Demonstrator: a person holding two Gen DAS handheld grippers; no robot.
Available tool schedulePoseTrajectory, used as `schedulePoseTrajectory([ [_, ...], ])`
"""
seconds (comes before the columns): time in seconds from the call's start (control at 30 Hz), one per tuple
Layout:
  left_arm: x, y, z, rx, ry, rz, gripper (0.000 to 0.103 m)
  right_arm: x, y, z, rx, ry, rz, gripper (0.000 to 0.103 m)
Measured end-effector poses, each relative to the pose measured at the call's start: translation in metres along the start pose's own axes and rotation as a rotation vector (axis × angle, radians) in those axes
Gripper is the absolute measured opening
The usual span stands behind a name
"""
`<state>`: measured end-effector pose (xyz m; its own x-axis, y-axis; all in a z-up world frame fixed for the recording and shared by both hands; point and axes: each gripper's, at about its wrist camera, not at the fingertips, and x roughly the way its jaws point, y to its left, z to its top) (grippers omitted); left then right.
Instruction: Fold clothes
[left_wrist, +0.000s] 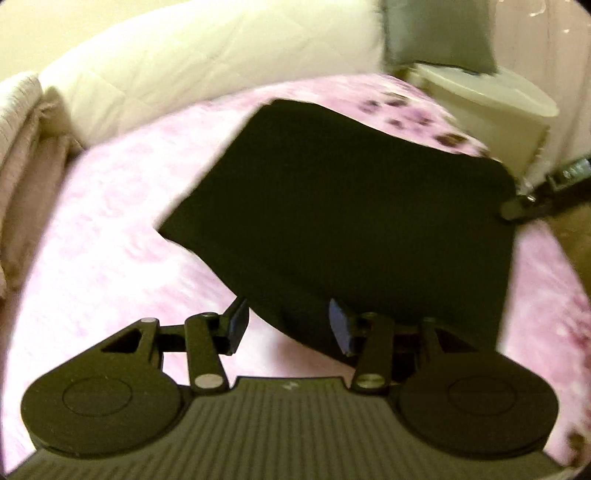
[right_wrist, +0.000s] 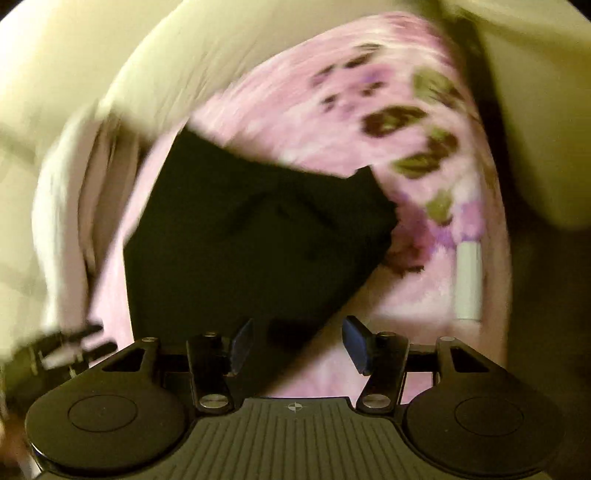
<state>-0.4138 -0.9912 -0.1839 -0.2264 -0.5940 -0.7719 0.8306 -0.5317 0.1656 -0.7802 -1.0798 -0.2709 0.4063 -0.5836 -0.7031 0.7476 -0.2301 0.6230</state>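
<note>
Lying flat near the middle of the bedspread (left_wrist: 110, 229), the black garment (left_wrist: 332, 206) serves as the landmark for this entry.

- Black garment: folded to a compact, roughly four-sided slab, edges fairly straight in the left wrist view; the right wrist view (right_wrist: 240, 236) shows soft creases on top and a ragged corner on the side toward the flower print. It appears laid down as a finished or nearly finished fold, judging by its tidy outline.
- Left gripper (left_wrist: 291, 325): over the garment's near edge, jaws parted to a middling gap, blue pads clear of the cloth. Nothing is held. The near corner of the garment lies beneath and between the fingers, which suggests a release, though that is a judgement.
- Right gripper (right_wrist: 297, 345): over the garment's near edge on its own side, jaws parted fairly wide, empty; its tip also shows at the garment's far right corner in the left wrist view.
- Bedspread: pink, fleecy, with dark purple and green flowers beyond the garment.
- White quilt (left_wrist: 207, 66): bunched beyond the garment, along the bed's far side.
- Pink folded fabric (left_wrist: 22, 147): stacked well left of the garment.
- Grey cushion (left_wrist: 439, 33): beyond the garment, on a pale piece of furniture (left_wrist: 491, 99) beside the bed.
- White cylinder (right_wrist: 468, 280): on the bedspread right of the garment; too blurred to identify.
</note>
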Motion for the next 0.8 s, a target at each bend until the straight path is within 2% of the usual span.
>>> schedulePoseTrajectory([
  [0.07,0.013,0.008,0.011,0.023,-0.008,0.022,0.043,0.012,-0.014,0.004,0.12,-0.051,0.03,0.056],
  [0.1,0.02,0.01,0.015,0.038,-0.009,0.028,0.043,0.017,-0.021,0.005,0.18,-0.071,0.046,0.048],
  [0.13,0.025,0.01,0.018,0.057,-0.013,0.032,0.043,0.02,-0.024,0.013,0.201,-0.059,0.046,0.017],
  [0.17,0.03,0.01,0.022,0.077,-0.017,0.034,0.043,0.023,-0.027,0.02,0.221,-0.046,0.046,0.01],
  [0.23,0.037,0.006,0.026,0.121,-0.026,0.025,0.043,0.02,-0.023,0.038,0.145,0.014,0.038,0.007],
  [0.27,0.041,0.004,0.028,0.144,-0.031,0.019,0.043,0.015,-0.021,0.057,0.098,0.015,0.033,0.006],
  [0.4,0.054,-0.013,0.033,0.281,-0.058,0.003,0.043,-0.006,-0.013,0.134,-0.091,0.022,0.013,0.006],
  [0.47,0.062,-0.023,0.036,0.346,-0.07,0.006,0.043,-0.002,-0.011,0.178,-0.199,0.022,-0.027,0.006],
  [0.57,0.079,-0.034,0.041,0.388,-0.069,0.012,0.045,0.029,-0.018,0.218,-0.291,0.073,-0.09,0.008],
  [0.6,0.086,-0.037,0.042,0.404,-0.059,0.015,0.045,0.038,-0.02,0.22,-0.287,0.093,-0.119,0.01],
  [0.63,0.093,-0.039,0.041,0.42,-0.049,0.016,0.045,0.04,-0.021,0.217,-0.285,0.089,-0.153,0.019],
  [0.67,0.097,-0.04,0.04,0.436,-0.039,0.017,0.047,0.042,-0.021,0.213,-0.283,0.083,-0.187,0.032],
  [0.73,0.105,-0.04,0.035,0.472,-0.013,0.01,0.048,0.022,-0.019,0.191,-0.314,-0.001,-0.233,0.042],
  [0.8,0.109,-0.04,0.028,0.532,0.015,0.004,0.051,0.005,-0.013,0.166,-0.344,-0.075,-0.273,0.044],
])
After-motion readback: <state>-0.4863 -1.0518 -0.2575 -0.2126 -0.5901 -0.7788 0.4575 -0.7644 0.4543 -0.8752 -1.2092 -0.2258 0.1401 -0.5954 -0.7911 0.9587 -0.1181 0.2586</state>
